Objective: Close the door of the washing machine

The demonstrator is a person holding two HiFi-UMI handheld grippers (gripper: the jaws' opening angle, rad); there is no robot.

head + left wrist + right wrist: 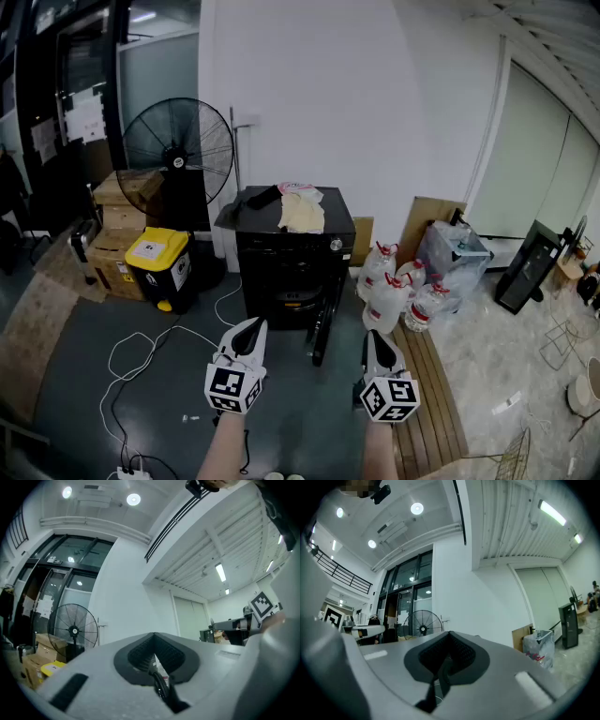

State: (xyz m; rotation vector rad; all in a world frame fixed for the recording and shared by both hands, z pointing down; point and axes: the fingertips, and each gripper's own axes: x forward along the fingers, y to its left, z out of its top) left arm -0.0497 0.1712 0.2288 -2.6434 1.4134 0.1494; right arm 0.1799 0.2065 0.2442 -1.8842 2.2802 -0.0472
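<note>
Behind the open door (324, 323), the washing machine (291, 242) shows only darkness.

Black, cream and yellow
We see a black washing machine (293, 239), a cream cloth (302, 216), a black bin (173, 277) with a yellow lid, and grey floor (94, 375).

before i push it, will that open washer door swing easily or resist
Likely swings easily: the door stands wide open off the washing machine. It looks stiff, so a nudge should probably move it whole.
</note>
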